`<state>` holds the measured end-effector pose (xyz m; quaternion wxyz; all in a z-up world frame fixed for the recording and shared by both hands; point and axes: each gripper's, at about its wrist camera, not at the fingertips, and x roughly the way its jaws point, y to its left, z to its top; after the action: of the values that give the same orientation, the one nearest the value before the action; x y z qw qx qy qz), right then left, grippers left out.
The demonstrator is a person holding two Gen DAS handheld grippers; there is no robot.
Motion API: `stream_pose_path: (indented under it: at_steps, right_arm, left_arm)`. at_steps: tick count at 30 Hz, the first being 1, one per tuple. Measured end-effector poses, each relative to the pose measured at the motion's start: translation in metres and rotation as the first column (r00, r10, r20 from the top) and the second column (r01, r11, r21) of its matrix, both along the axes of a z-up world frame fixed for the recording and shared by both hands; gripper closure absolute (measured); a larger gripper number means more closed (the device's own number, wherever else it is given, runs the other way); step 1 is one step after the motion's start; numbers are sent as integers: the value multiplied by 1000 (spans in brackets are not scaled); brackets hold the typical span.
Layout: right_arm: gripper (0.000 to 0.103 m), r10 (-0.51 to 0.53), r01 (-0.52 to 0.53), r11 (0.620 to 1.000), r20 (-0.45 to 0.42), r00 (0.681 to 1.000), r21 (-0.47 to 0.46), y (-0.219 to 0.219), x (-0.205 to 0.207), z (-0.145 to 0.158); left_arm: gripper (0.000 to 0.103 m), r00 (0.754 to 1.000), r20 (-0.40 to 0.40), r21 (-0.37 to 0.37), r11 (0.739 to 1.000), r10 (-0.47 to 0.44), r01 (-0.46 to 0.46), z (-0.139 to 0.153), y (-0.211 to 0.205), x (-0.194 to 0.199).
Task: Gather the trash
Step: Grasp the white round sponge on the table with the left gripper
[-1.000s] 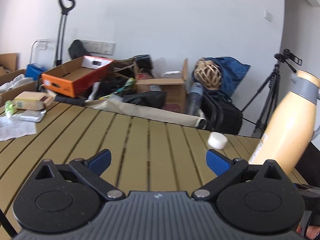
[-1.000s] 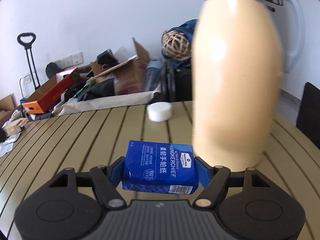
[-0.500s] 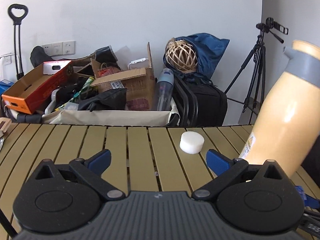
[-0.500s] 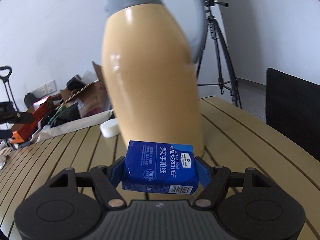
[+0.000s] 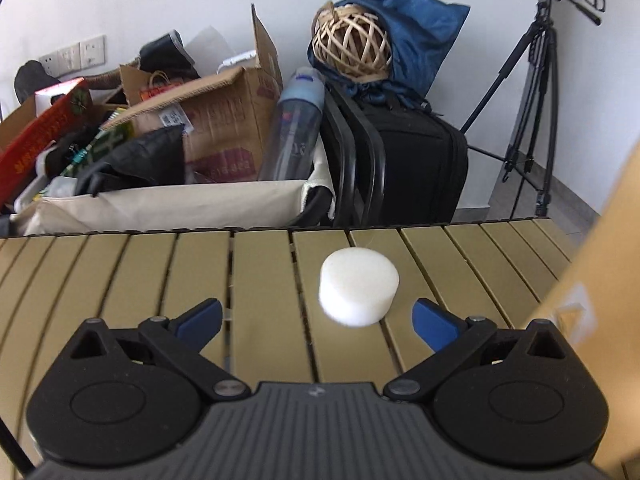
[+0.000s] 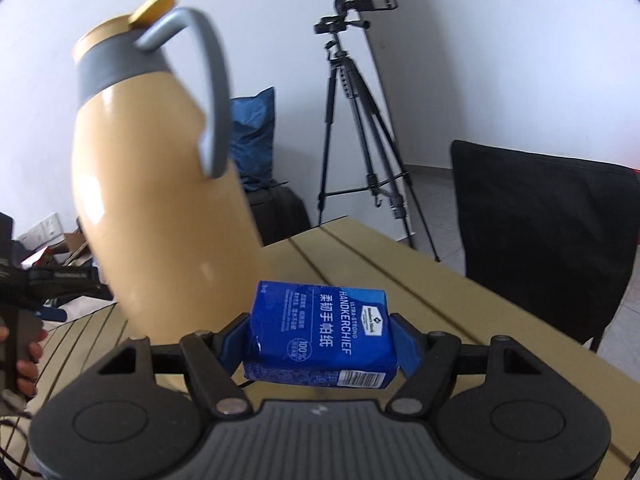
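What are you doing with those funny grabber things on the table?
A person is picking up trash with a grabber in each hand. The right gripper is squeezed shut on a blue tissue pack, held just above the slatted table beside a tall yellow jug. The left gripper is open, its fingers either side of a small white foam puck that sits on the table, not yet grabbed.

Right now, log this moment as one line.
left gripper: open, near white puck | right gripper: shut on tissue pack | flask beside
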<state>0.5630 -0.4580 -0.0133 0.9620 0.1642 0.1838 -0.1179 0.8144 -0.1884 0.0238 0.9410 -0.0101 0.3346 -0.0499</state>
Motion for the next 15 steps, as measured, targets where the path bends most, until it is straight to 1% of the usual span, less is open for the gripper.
stream_pose_path:
  at_steps: [4, 7, 10, 11, 12, 13, 14, 15]
  right_arm:
    - [31, -22, 22, 1000, 4, 1000, 5, -14, -5, -5]
    - [31, -32, 32, 999, 7, 999, 13, -23, -9, -9]
    - [31, -45, 45, 999, 8, 999, 17, -30, -11, -12]
    - [31, -49, 49, 999, 8, 999, 18, -32, -11, -12]
    - [31, -53, 53, 998, 7, 999, 21, -33, -11, -13]
    - [31, -55, 55, 998, 6, 998, 24, -35, -11, -14]
    - [31, -54, 54, 998, 5, 999, 26, -36, -11, -14]
    - [31, -50, 50, 998, 5, 999, 28, -36, -10, -15]
  left_arm:
    - [0, 1000, -6, 9, 1000, 20, -20, -12, -15, 24]
    - [0, 999, 0, 35, 998, 43, -43, -19, -25, 37]
    - [0, 999, -8, 38, 998, 47, -46, -26, -32, 48]
    - [4, 999, -7, 43, 998, 49, -48, -28, -33, 50]
    - [14, 999, -7, 47, 998, 49, -49, -30, -35, 51]
    - [21, 999, -13, 52, 998, 44, -43, -31, -36, 53]
    - [38, 999, -23, 52, 998, 33, -32, -33, -37, 54]
    - [45, 999, -36, 52, 998, 23, -21, -35, -37, 55]
